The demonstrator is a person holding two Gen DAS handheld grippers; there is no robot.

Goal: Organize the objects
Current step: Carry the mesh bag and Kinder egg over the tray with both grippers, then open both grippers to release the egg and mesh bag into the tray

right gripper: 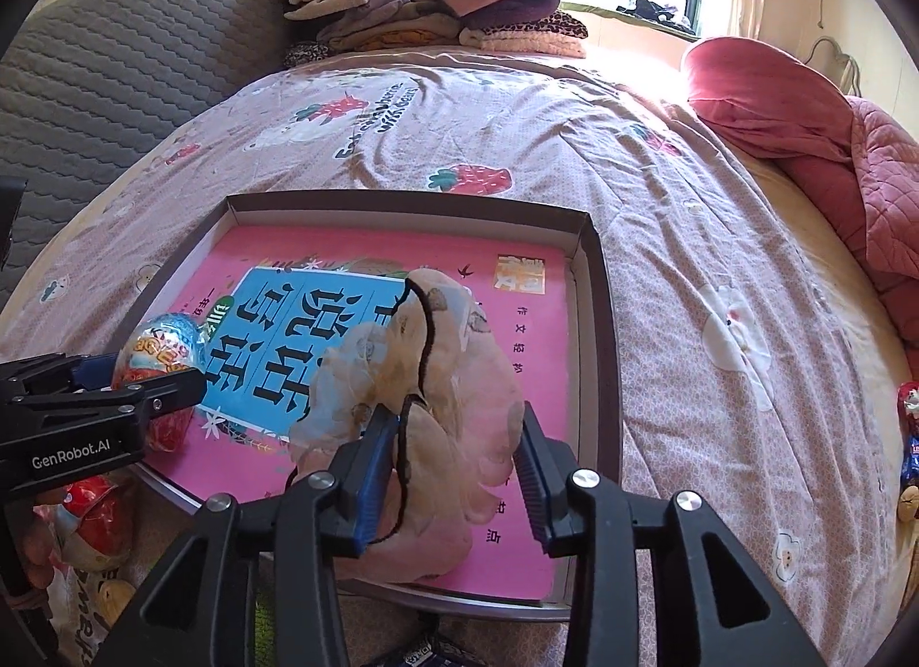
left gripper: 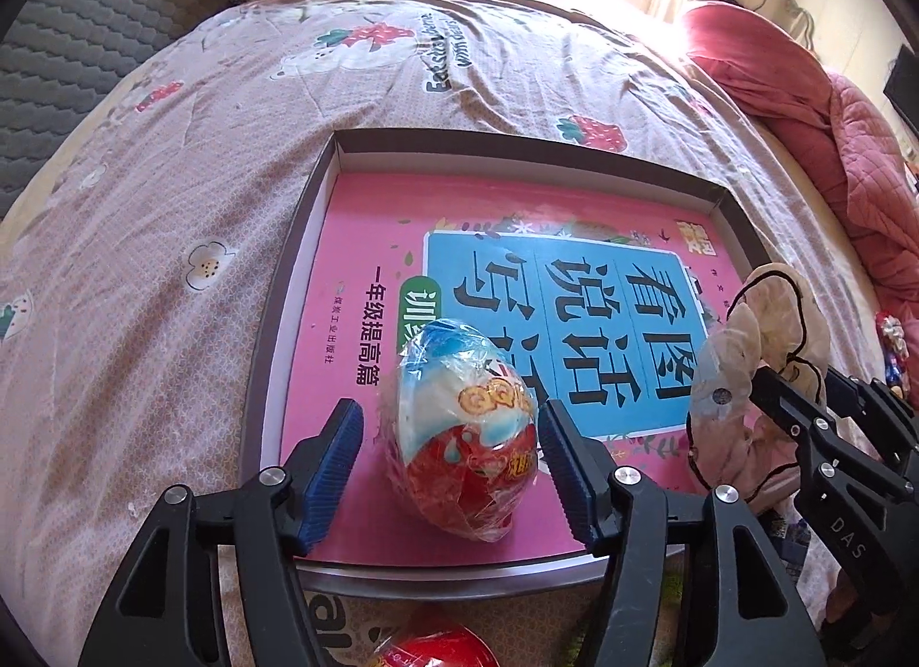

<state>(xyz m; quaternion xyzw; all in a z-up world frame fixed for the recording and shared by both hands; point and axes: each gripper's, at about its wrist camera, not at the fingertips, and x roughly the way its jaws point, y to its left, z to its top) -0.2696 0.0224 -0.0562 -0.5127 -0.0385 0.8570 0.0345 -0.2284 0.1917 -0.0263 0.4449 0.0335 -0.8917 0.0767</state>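
A shallow brown box (left gripper: 517,141) (right gripper: 604,322) lies on the bed with a pink book (left gripper: 367,242) (right gripper: 528,334) flat inside it. A wrapped blue, white and red toy egg (left gripper: 465,425) (right gripper: 161,339) rests on the book's near left part. My left gripper (left gripper: 451,414) straddles it, open, with a gap at the left pad. A pale pink scrunchie with black trim (right gripper: 436,357) (left gripper: 764,334) lies on the book's near right part. It sits between the fingers of my right gripper (right gripper: 456,420), which stands open, the fabric brushing the left pad.
A second red wrapped egg (left gripper: 436,650) and snack packets (right gripper: 92,517) lie in front of the box. Folded clothes (right gripper: 425,0) are piled at the far end of the bed. A red quilt (right gripper: 804,110) is bunched at the right, with small items (right gripper: 910,437) at the right edge.
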